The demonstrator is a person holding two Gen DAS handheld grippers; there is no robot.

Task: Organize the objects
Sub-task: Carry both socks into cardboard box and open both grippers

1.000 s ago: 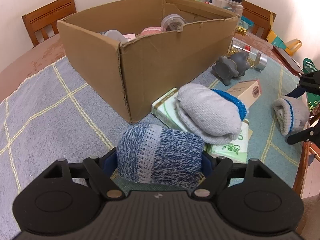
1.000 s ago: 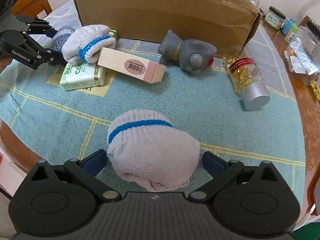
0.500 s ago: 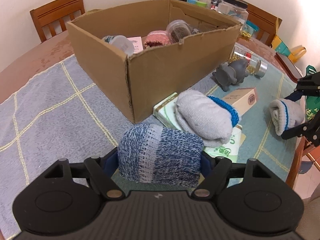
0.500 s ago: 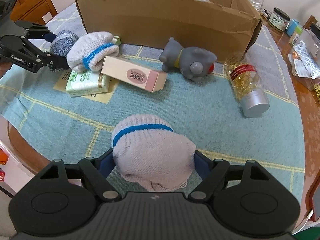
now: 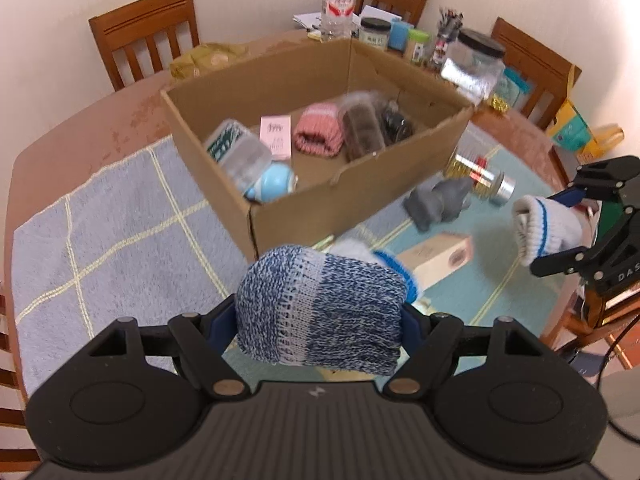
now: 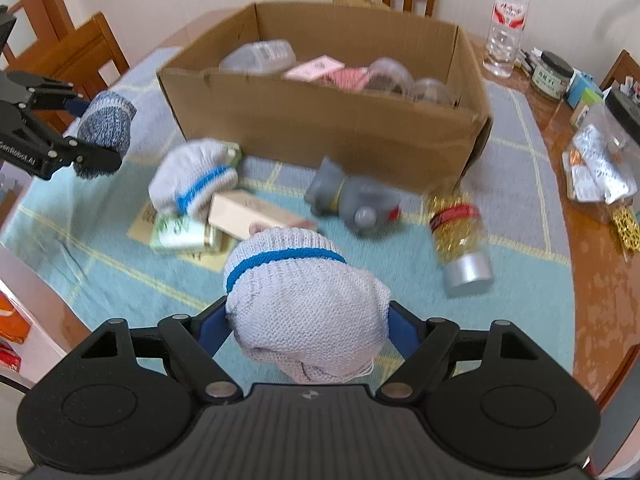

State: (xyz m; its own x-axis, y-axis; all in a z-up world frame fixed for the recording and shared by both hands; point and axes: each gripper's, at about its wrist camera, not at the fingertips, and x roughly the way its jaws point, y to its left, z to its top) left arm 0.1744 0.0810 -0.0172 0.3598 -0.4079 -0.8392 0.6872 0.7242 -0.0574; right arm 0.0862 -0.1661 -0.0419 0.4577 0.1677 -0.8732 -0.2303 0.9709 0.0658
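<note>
My left gripper (image 5: 320,320) is shut on a blue-and-white speckled rolled sock (image 5: 320,308), held above the cloth in front of the open cardboard box (image 5: 360,196). In the right wrist view that same speckled sock (image 6: 106,128) hangs at the far left. My right gripper (image 6: 308,324) is shut on a grey rolled sock with a blue band (image 6: 304,292), lifted off the table. A second grey sock with a blue band (image 6: 192,184) lies on a green packet (image 6: 180,234). The box holds a pink sock roll (image 5: 320,128), jars and a plastic bottle.
On the teal cloth lie a beige carton (image 6: 248,216), a grey toy animal (image 6: 352,200) and a jar of gold beads with a silver lid (image 6: 460,240). A water bottle (image 6: 504,24), jars and wooden chairs (image 5: 148,36) stand around the far side of the table.
Both grippers have risen with their socks, so the box's inside now shows. The right gripper's jaws closed onto the grey sock, which lay between open jaws a second ago.
</note>
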